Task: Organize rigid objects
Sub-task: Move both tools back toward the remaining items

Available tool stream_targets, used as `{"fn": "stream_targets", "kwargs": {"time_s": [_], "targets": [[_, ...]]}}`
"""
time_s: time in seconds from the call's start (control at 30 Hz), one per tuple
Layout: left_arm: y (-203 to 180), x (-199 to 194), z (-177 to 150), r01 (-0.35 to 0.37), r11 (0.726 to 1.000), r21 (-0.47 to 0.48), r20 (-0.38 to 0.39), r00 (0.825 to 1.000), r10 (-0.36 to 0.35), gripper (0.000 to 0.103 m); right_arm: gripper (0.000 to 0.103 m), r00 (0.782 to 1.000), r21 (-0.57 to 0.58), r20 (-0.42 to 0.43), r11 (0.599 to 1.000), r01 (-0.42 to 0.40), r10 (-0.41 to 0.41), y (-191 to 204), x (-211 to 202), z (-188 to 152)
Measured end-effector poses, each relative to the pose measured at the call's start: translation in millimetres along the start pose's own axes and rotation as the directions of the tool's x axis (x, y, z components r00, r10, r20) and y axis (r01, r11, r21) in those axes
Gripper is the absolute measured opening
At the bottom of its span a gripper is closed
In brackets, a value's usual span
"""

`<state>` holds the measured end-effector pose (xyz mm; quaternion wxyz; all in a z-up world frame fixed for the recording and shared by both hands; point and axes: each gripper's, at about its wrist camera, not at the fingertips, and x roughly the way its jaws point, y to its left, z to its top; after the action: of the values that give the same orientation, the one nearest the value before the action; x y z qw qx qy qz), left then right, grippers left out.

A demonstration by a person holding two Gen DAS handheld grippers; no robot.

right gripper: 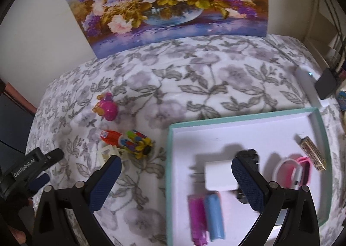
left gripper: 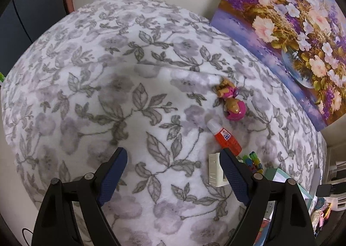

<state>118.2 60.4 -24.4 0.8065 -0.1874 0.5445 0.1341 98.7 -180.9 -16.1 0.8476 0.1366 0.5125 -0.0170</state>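
My left gripper [left gripper: 173,155] stands open over bare floral blanket [left gripper: 103,69], nothing between its fingers. To its right lie a pink toy figure [left gripper: 232,100], an orange glue bottle [left gripper: 225,138], a white plastic piece [left gripper: 215,170] and a colourful toy [left gripper: 253,161]. My right gripper [right gripper: 176,161] is wide open above the left rim of a teal-edged white tray [right gripper: 237,116]. In the tray lie a white charger [right gripper: 218,174] close by the right finger, a pink tube [right gripper: 196,218], a blue tube [right gripper: 214,213], a pink-and-white band [right gripper: 292,172] and a gold bar [right gripper: 312,153].
A flower painting [right gripper: 168,2] leans against the wall behind the bed. The other gripper [right gripper: 41,161] shows at the left edge of the right wrist view. A white device [right gripper: 307,86] and a black block [right gripper: 326,86] sit at the blanket's right edge.
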Motion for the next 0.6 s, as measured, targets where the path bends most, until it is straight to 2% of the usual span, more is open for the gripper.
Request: {"fn": "stream_targets", "kwargs": {"time_s": [0.37,0.6], "targets": [[-21,28,4,0.019,0.999,0.042,-0.049,0.999,-0.016,0.088,0.097,0.999,-0.02,-0.01,0.998,-0.052,0.052,21,27,11],[-36,43,8,0.036,0.997,0.069,-0.077,0.997,-0.031,0.088,0.096,1.0,0.009,-0.002,1.0,-0.03,0.03,13,42,25]]}}
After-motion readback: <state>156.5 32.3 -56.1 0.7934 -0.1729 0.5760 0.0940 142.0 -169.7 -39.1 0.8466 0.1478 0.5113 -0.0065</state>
